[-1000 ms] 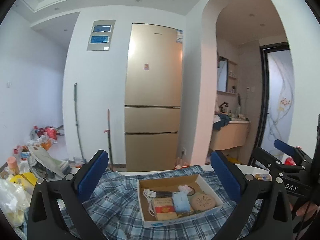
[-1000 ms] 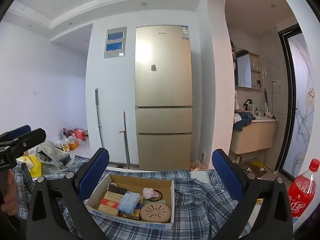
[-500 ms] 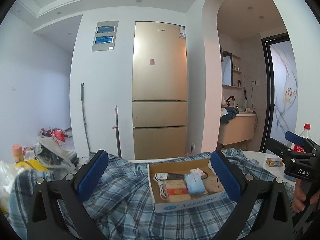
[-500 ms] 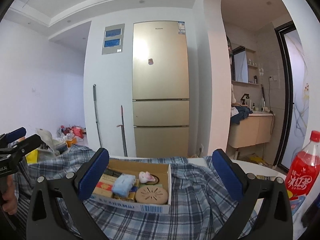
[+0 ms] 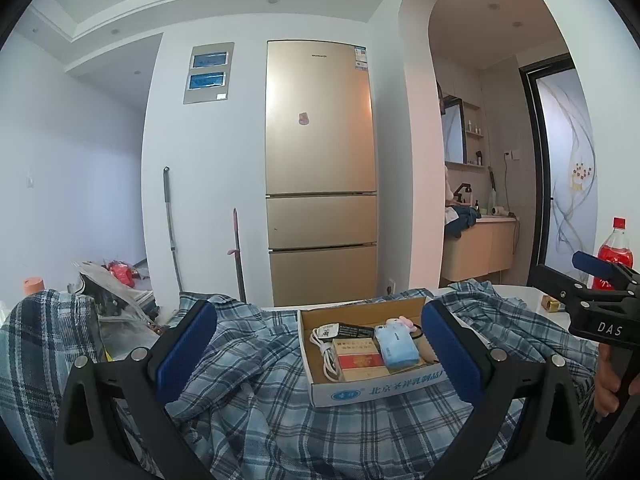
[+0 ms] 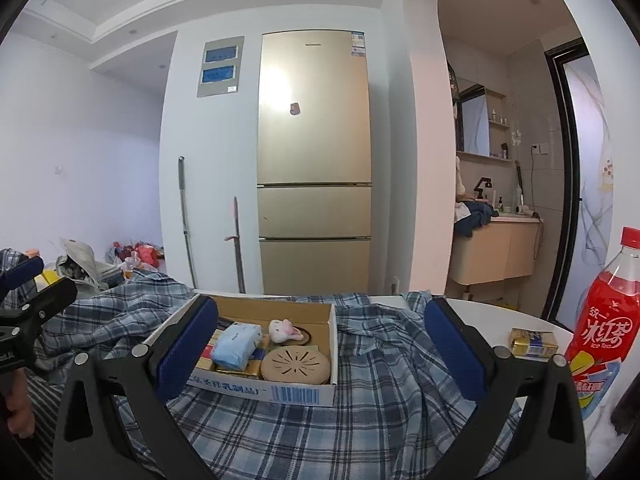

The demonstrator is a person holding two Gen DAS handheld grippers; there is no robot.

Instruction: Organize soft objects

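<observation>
On the table, both grippers [image 5: 320, 350] [image 6: 322, 346] hover open above a limp plaid shirt [image 5: 280, 412], likely best pinched at an edge.

I am holding my left gripper [image 5: 320, 350] wide open over the plaid shirt [image 5: 256, 392]; the cardboard box [image 5: 372, 364] is sitting at one o'clock.

Both grippers, left [image 5: 316, 350] and right [image 6: 320, 350], wide open.
</observation>
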